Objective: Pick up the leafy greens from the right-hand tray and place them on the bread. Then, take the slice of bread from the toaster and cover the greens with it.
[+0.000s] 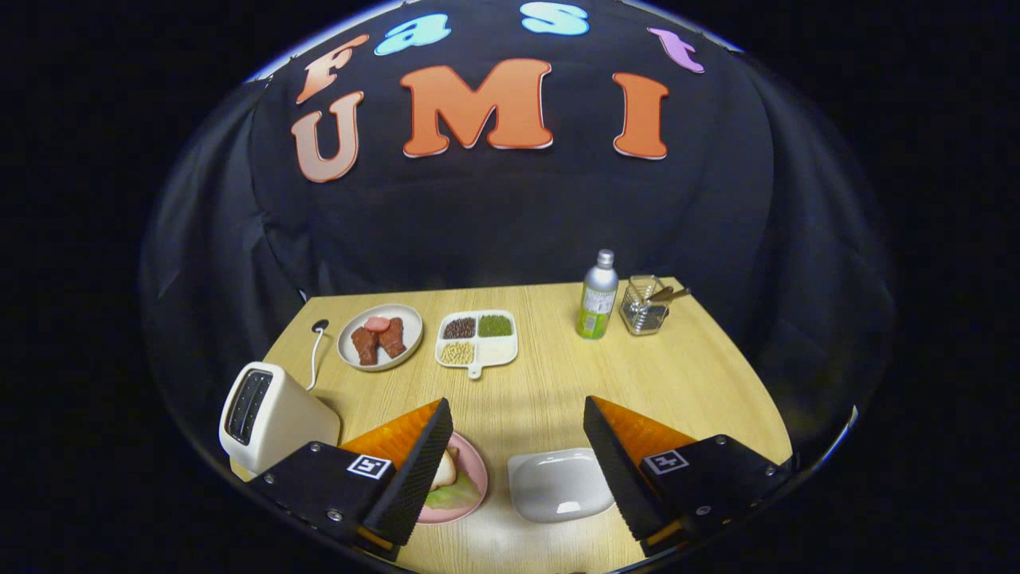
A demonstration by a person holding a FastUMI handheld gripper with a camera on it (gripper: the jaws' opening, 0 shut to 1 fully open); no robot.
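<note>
Both jaws gape above bare table [701,375].

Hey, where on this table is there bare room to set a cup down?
Bare wood lies between the divided tray and the open claw, and right of the white dish below the bottle. It is crowded by the toaster and pink plate.

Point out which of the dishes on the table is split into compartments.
The white divided tray, beyond the open gripper, between the meat plate and the bottle. It alone has four compartments; the pink plate and white dish are undivided.
</note>
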